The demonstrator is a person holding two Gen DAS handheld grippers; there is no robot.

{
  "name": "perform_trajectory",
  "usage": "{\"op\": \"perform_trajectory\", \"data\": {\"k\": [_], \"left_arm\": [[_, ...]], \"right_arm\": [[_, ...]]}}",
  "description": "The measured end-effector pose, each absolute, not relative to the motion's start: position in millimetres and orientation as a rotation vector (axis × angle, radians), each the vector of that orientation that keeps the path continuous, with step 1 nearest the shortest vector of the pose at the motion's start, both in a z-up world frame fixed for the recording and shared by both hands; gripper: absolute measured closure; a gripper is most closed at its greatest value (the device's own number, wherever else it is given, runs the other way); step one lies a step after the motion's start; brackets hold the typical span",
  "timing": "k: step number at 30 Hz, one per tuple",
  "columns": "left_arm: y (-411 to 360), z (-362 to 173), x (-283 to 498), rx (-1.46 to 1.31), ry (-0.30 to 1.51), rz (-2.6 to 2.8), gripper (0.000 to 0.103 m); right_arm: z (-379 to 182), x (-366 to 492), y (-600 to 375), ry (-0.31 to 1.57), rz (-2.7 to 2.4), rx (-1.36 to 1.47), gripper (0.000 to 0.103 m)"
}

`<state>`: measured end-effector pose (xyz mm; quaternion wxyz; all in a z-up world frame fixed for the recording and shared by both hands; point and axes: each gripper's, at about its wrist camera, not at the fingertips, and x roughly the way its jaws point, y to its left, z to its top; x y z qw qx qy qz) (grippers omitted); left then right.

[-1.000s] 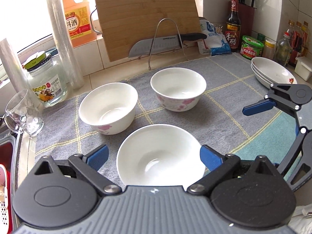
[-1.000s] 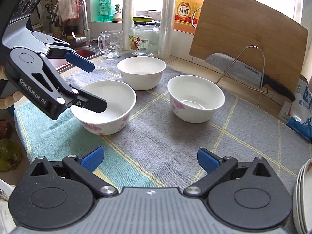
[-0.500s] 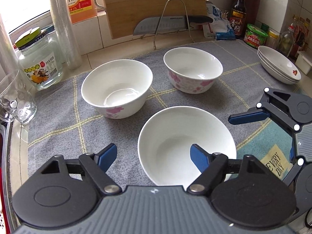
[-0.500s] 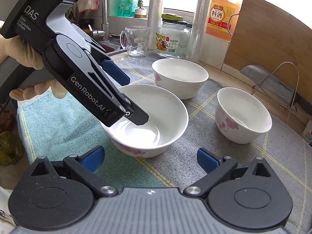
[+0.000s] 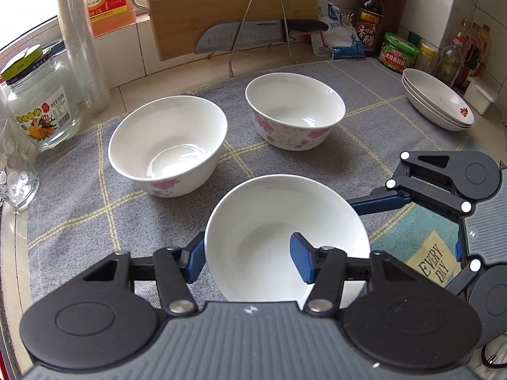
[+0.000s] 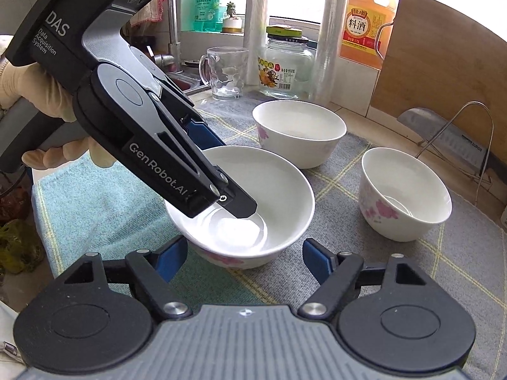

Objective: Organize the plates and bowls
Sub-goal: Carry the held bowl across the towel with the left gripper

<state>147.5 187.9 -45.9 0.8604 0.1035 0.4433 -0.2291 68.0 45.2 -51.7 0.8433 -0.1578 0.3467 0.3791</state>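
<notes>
Three white bowls with pink flowers stand on a grey checked cloth. My left gripper is shut on the left wall of the nearest bowl, one pad outside and one inside. The right wrist view shows its inner finger reaching down into that bowl. My right gripper is closing with the bowl's near side low between its jaws, and the pads are not visibly pressing on it. Two more bowls stand behind. A stack of shallow plates sits at the right.
A glass jar and a glass mug stand at the left. A knife on a wire rack leans against a cutting board at the back. Sauce bottles crowd the back right corner. A sink faucet is beyond the mug.
Both grippers moved in on the nearest bowl. The left jaws went from wide open to shut over its wall. The right jaws narrowed around its near side.
</notes>
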Motion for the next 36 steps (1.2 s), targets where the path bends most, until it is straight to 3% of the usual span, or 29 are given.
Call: {"op": "perform_trajectory", "data": {"k": [20,36], "left_arm": [[180.1,-40.1,143.9,0.221,0.925,-0.492,0.048],[118.0,-39.5,140.9,0.254,0.900,-0.622,0.048]], "right_arm": [[-39.7,62.8,38.6,0.724,0.798,-0.339,0.025],[-29.8,51.4,-21.4,0.748,0.689,-0.340,0.025]]}}
